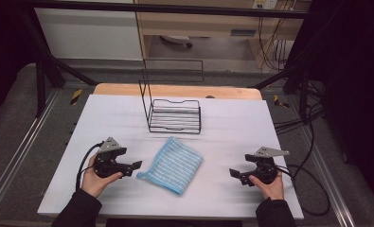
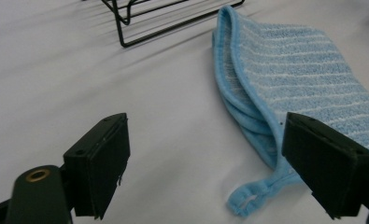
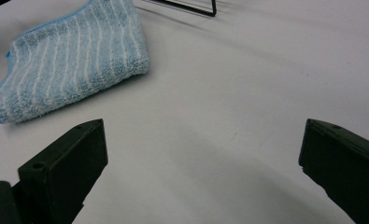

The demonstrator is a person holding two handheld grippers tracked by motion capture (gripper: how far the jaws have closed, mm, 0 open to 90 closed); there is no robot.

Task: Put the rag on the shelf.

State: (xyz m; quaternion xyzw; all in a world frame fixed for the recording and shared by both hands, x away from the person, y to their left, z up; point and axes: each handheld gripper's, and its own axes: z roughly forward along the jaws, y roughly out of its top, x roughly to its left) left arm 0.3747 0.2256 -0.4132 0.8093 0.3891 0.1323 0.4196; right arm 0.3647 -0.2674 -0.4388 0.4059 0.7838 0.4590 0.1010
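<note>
At the left of the white table top (image 1: 104, 118), the left gripper (image 1: 136, 164) is held low in a person's left hand (image 1: 95, 182), its black jaws pointed right toward the folded light-blue striped towel (image 1: 171, 163). In the left gripper view the jaws are seen standing wide apart with bare table between them; the towel's small hanging loop (image 2: 247, 198) lies just beside the right-hand jaw, and no pad is pressed on the cloth. The towel is laid flat in the near middle of the table, between the two grippers, with nothing resting on it. Just beyond its far edge, a black wire rack (image 1: 175, 115) with a tall upright frame is stood, apart from the cloth. At the right, the right gripper (image 1: 233, 173) is held in the right hand (image 1: 270, 185), well apart from the towel, its jaws spread wide over empty table surface. A black cable (image 1: 312, 189) is looped off the table's right edge.
</note>
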